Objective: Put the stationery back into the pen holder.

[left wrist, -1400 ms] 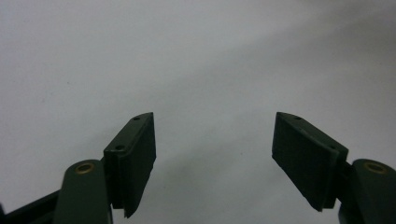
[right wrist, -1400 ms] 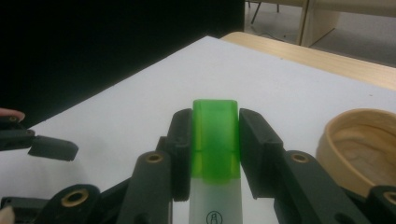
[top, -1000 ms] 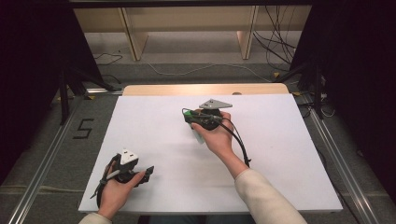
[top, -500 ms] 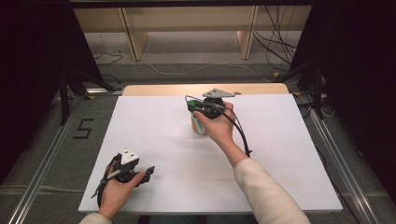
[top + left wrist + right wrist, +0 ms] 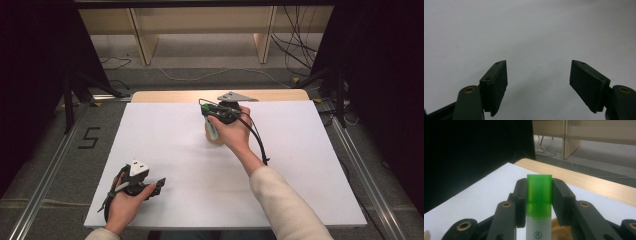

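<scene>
The right gripper [image 5: 539,202] clamped a white tube [image 5: 539,230] with a translucent green cap [image 5: 539,188], the black fingers [image 5: 520,195] pressed against the cap from either side. In the right gripper view the tube stood upright between them, a small round mark printed on its white body just below the green. Seen from the high view, the same gripper [image 5: 214,116] sat toward the far middle of the table [image 5: 300,165], held in the person's right hand [image 5: 235,134], its cable looping back along the forearm in a pale sleeve. The tube [image 5: 212,130] hung beneath the gripper there, its lower end at or near a tan object [image 5: 216,139] on the white sheet — whether the two touched could not be told.

The left gripper [image 5: 159,184] rested at the table's near left corner, gripped by the left hand [image 5: 125,200], well apart from the tube. In the left gripper view its fingers [image 5: 496,85] stood wide — nothing between them, only the bare white surface beyond.

Behind the table, a strip of wooden edge [image 5: 165,96] showed past the white sheet, and pale wooden furniture legs [image 5: 262,35] stood on the grey floor.
</scene>
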`<state>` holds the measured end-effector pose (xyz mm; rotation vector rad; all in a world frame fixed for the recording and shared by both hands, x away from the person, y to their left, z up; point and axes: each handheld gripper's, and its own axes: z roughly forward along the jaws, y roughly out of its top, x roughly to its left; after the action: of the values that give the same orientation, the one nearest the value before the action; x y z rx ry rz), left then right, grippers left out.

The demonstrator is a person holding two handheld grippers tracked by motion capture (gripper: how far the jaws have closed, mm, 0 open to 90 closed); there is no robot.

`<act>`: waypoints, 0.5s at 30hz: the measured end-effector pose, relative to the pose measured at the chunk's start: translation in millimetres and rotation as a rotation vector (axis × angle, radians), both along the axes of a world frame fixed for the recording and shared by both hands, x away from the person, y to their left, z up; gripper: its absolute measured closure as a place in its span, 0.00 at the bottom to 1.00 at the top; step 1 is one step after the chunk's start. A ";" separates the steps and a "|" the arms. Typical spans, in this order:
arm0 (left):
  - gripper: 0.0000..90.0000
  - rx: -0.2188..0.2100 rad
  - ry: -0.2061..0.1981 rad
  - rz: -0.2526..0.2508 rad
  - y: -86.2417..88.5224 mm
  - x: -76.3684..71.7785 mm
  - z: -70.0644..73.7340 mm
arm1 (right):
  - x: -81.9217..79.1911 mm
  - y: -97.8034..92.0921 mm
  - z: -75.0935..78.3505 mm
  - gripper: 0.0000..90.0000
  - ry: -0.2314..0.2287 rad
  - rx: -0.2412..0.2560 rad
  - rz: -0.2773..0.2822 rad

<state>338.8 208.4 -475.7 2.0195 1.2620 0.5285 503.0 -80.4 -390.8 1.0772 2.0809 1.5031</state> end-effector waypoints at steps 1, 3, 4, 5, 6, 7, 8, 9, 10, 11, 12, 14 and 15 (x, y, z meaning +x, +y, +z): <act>0.34 0.000 0.001 0.000 0.0 0.1 0.0 | 1.2 -0.5 -0.2 0.75 -0.013 -0.002 0.004; 0.34 0.003 0.002 -0.003 0.0 0.2 0.0 | 1.7 -0.9 0.8 0.75 -0.011 -0.001 0.000; 0.34 0.002 0.002 -0.002 -0.1 0.1 0.1 | 1.7 -0.7 1.7 0.75 -0.007 0.001 -0.005; 0.34 0.003 0.002 -0.003 -0.1 0.1 0.1 | 2.0 -0.6 2.6 0.75 -0.008 0.001 -0.006; 0.34 0.002 0.001 -0.002 -0.1 0.1 0.1 | 2.9 -0.4 4.4 0.75 -0.009 0.007 -0.007; 0.34 0.003 0.001 -0.002 -0.1 0.1 0.1 | 2.9 -0.4 4.4 0.75 -0.009 0.007 -0.007; 0.34 0.003 0.002 -0.002 0.0 0.0 0.1 | 3.2 -0.4 5.4 0.75 -0.010 0.006 -0.007; 0.34 0.003 0.002 -0.002 -0.1 0.0 0.0 | 3.6 -0.5 6.2 0.75 -0.013 0.005 -0.010; 0.34 0.003 0.002 -0.002 -0.1 0.0 0.0 | 3.8 -0.4 7.0 0.75 -0.012 0.007 -0.012; 0.34 0.003 0.001 -0.003 -0.1 0.0 0.0 | 4.9 -0.8 7.7 0.75 -0.025 0.007 -0.011; 0.34 0.002 0.001 -0.002 -0.2 0.1 0.1 | 4.9 -0.8 7.7 0.75 -0.025 0.007 -0.011; 0.34 0.000 0.001 -0.002 -0.4 -0.1 0.1 | 4.9 -1.3 8.6 0.75 -0.030 0.007 -0.021; 0.34 0.002 0.000 -0.002 -0.3 0.0 0.1 | 5.2 -1.6 8.8 0.75 -0.028 0.008 -0.022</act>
<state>338.8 208.1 -475.5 2.0224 1.2595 0.5284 508.3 -82.0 -382.0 1.0725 2.0386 1.5091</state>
